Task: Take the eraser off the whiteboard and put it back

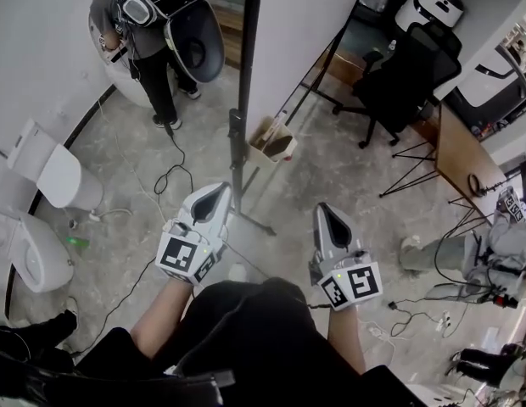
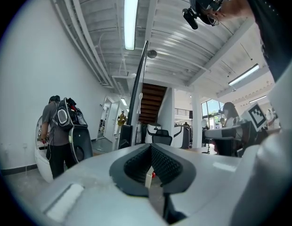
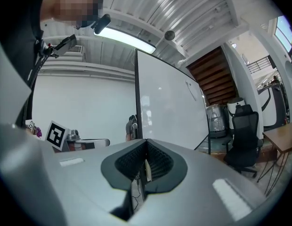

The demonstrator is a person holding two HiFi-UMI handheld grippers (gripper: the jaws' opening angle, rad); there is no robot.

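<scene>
The whiteboard (image 1: 301, 24) stands ahead on a black stand (image 1: 237, 159), and I see it nearly edge-on from above. In the right gripper view the whiteboard (image 3: 169, 102) fills the middle as a broad white face. I cannot make out an eraser in any view. My left gripper (image 1: 222, 186) is held level just left of the stand's pole, jaws together and nothing between them. To the right, at about the same height, my right gripper (image 1: 322, 208) is shut and empty. In the left gripper view the left gripper (image 2: 150, 147) has its ribbed pads meeting, and the right gripper (image 3: 146, 142) looks the same.
A person with a backpack (image 1: 140, 24) stands at the far left by a white pod. More white pods (image 1: 55, 176) line the left wall. An open box (image 1: 273, 142) sits at the whiteboard's foot. A black office chair (image 1: 407, 75) and a wooden desk (image 1: 458, 155) are to the right. Cables (image 1: 170, 176) trail over the floor.
</scene>
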